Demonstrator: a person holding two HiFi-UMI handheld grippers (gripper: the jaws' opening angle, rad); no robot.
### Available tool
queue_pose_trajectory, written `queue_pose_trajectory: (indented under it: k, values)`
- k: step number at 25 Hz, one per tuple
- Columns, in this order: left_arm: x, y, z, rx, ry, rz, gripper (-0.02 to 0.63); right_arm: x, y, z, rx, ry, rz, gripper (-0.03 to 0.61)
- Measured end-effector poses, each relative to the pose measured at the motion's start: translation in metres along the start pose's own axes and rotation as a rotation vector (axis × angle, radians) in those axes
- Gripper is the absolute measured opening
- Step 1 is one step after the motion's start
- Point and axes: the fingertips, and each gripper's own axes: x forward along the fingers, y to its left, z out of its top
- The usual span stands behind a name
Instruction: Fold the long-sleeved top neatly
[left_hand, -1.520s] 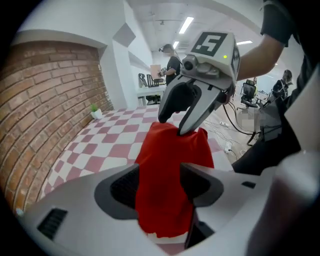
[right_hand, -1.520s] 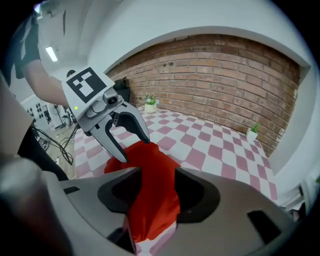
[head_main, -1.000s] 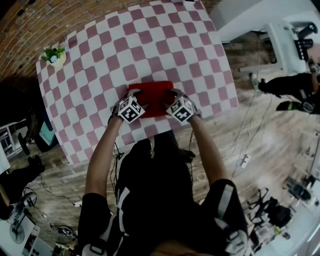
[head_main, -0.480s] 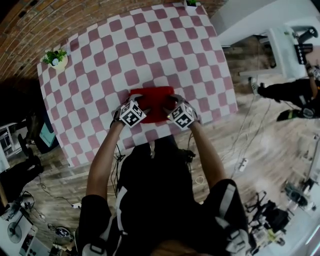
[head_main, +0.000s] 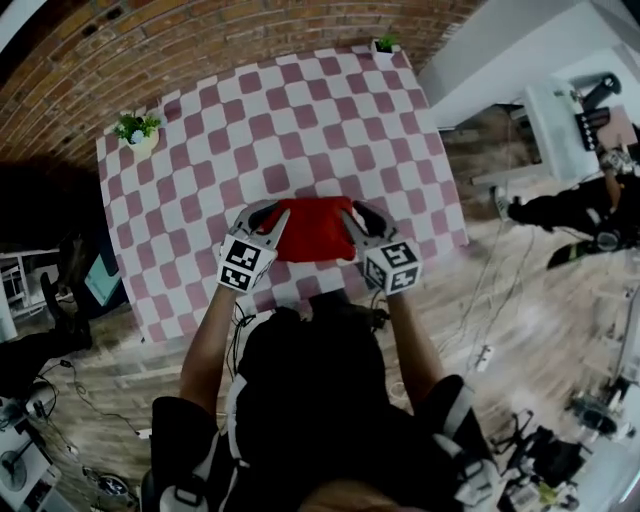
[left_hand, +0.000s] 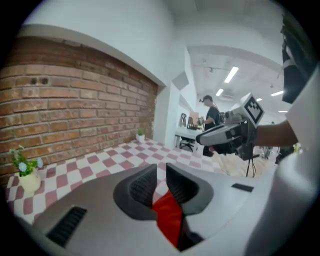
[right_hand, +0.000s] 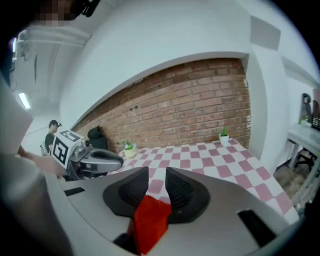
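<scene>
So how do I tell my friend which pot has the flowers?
Find the checked table by the brick wall. Two small pots stand at its far corners, and the flower pot is at the left one. It has pale flowers, while the other pot holds only green leaves.

The folded top (head_main: 315, 228) sits over the table (head_main: 200, 180), toward its 6 o'clock edge. One potted plant (head_main: 137, 130) stands on the table at 10 o'clock. A second potted plant (head_main: 385, 45) stands at the 1 o'clock corner.
</scene>
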Motion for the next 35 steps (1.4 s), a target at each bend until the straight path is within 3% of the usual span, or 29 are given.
queue_pose_trajectory:
  k: [2,6,10,18,35]
  values:
    - [-0.024,0.004,0.037,-0.026,-0.106,0.053,0.022,-0.014,0.003,0.034,0.011,-0.083,-0.053,0.071]
    - [-0.076,-0.001,0.095,-0.046,-0.275,0.177,0.008,-0.047,0.021,0.086,-0.009,-0.212,-0.129,0.023]
    - [-0.117,-0.021,0.122,-0.073,-0.386,0.258,0.008,-0.077,0.046,0.092,-0.023,-0.273,-0.173,0.008]
    - [-0.129,-0.034,0.110,-0.065,-0.382,0.280,0.008,-0.087,0.070,0.078,-0.029,-0.280,-0.194,0.008]
    - [-0.132,-0.028,0.108,-0.085,-0.389,0.308,0.008,-0.087,0.073,0.081,-0.039,-0.280,-0.204,0.008]
